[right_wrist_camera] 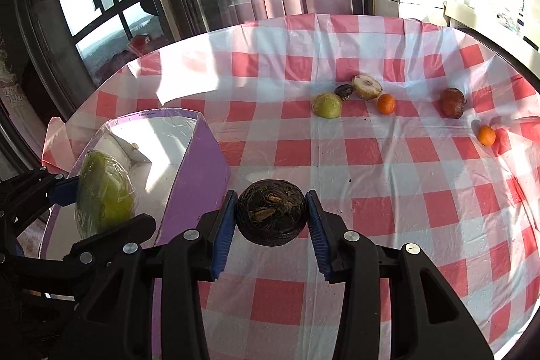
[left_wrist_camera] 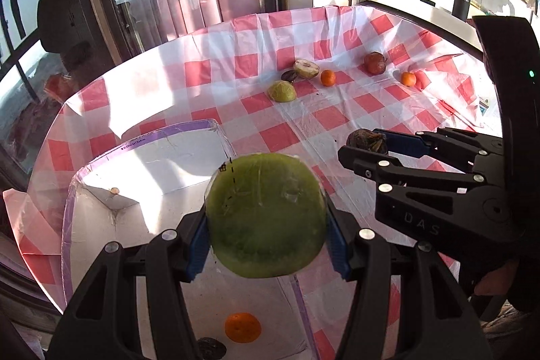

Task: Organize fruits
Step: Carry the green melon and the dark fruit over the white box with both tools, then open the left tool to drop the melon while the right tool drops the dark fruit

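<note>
Left wrist: melon (left_wrist_camera: 266, 218) between tongs (left_wrist_camera: 266, 242).

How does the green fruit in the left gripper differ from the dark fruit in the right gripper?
The green fruit is pale green, smooth and shiny; the dark fruit is nearly black and wrinkled. The green fruit is clearly larger. The left gripper holds it over the white box; the right gripper holds the dark fruit over the checked tablecloth. Both are roundish and clamped between blue pads.

Both wrist cameras look down along their fingers, close above the table's (left_wrist_camera: 236, 32) near edge, facing its far window edge; both share the box (right_wrist_camera: 199, 171).
</note>
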A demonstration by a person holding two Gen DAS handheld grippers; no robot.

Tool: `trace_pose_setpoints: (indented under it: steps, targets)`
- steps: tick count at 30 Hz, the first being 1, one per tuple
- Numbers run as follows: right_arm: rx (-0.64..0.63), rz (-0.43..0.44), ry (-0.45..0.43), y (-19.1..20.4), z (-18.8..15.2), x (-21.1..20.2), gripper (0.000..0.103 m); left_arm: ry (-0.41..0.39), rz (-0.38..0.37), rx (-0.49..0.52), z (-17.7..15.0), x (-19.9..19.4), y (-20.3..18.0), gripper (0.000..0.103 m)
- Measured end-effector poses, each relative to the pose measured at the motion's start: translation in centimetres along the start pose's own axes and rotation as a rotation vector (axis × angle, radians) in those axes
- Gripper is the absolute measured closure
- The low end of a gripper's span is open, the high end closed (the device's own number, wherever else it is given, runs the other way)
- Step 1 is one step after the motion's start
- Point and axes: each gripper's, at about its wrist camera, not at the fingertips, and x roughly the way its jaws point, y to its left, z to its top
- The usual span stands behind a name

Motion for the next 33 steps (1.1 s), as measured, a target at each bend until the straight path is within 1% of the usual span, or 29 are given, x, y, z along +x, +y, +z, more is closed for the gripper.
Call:
trace_pose_setpoints:
  steps: [4, 8, 11, 15, 18, 22, 27, 33]
  targets:
    - [-0.076, 0.040, -0.005, 3.1, 0.2, 0.0, 0.062, 0.038, 0.065, -0.085, -1.3, 0.0, 3.9, 0.046]
    - [-0.168, 0.084, 0.014, 6.4, 0.0, 1.0, 0.062, 0.099, 0.137, -0.154, -3.3, 0.4, 7.4, 0.046]
    - [-0.254, 0.126, 0.047, 9.0, -0.4, 2.0, 0.062, 0.161, 0.174, -0.197, -5.1, 1.3, 9.5, 0.046]
    - [-0.363, 0.172, 0.117, 11.8, -1.9, 3.8, 0.062, 0.229, 0.214, -0.232, -7.6, 2.6, 11.6, 0.046]
    - [-0.421, 0.187, 0.165, 13.0, -3.0, 5.0, 0.062, 0.259, 0.217, -0.255, -8.8, 3.4, 12.6, 0.046]
    - [-0.462, 0.178, 0.206, 13.8, -4.2, 6.2, 0.062, 0.283, 0.224, -0.255, -9.8, 4.0, 13.3, 0.046]
    - [-0.521, 0.167, 0.204, 14.8, -5.0, 6.4, 0.061, 0.298, 0.218, -0.259, -10.3, 4.3, 13.6, 0.046]
    - [-0.519, 0.140, 0.200, 14.8, -5.2, 6.6, 0.061, 0.319, 0.198, -0.278, -10.5, 4.4, 13.7, 0.045]
